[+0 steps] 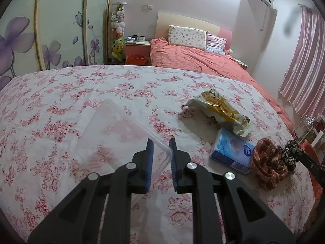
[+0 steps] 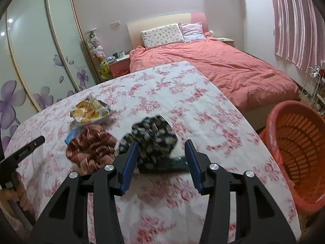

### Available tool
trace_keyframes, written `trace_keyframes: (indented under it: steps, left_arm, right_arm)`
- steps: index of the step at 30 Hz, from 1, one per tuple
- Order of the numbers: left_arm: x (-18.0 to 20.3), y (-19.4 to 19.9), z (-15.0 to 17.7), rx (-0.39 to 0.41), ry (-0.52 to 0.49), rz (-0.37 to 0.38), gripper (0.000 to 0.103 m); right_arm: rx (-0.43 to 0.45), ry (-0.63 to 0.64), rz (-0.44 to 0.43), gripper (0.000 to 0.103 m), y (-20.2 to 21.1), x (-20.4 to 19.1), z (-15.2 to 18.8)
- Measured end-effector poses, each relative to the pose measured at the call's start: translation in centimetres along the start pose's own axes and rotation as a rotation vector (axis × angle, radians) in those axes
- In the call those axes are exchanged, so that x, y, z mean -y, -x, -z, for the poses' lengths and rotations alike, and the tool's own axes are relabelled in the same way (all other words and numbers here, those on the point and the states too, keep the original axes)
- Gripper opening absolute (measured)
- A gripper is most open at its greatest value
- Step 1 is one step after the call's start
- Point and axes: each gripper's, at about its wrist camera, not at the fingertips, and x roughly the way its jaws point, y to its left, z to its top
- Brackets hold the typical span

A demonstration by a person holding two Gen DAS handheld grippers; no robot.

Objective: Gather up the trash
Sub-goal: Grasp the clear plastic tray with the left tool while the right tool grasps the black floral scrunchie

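Note:
On the floral-cloth table (image 1: 81, 93) lies a clear plastic tray (image 1: 113, 126). My left gripper (image 1: 161, 142) is shut on its near right corner. To the right lie a yellow snack wrapper (image 1: 219, 109), a blue tissue pack (image 1: 231, 150), a brown knit scrunchie (image 1: 268, 162) and a black floral cloth (image 1: 292, 152). In the right wrist view my right gripper (image 2: 161, 144) stands open, with the black floral cloth (image 2: 152, 140) and a dark green flat piece (image 2: 178, 160) lying between its fingers. Neither pad presses on them. The brown scrunchie (image 2: 89, 148) and the wrapper (image 2: 89, 109) lie to the left.
An orange slatted basket (image 2: 300, 146) stands off the table's right edge. Beyond the table are a bed with a salmon cover (image 2: 223, 67), a flowered wardrobe (image 1: 50, 40) and striped curtains (image 2: 294, 20). A hand (image 2: 12, 195) holds the left gripper's handle at the left.

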Motion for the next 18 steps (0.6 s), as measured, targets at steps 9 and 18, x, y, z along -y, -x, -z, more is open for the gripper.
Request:
trace_keyframes:
  steps: [9,18]
  left_arm:
    - [1.1,1.5,-0.8,0.03,-0.024,0.022,0.016]
    - [3.9,4.9,-2.0,0.082,-0.059,0.085,0.016]
  right_arm:
    - [-0.017,0.064,0.001,0.008,-0.4,-1.1,-0.4]
    - [0.115,0.013,-0.032,0.007,4.1,0.2,-2.4]
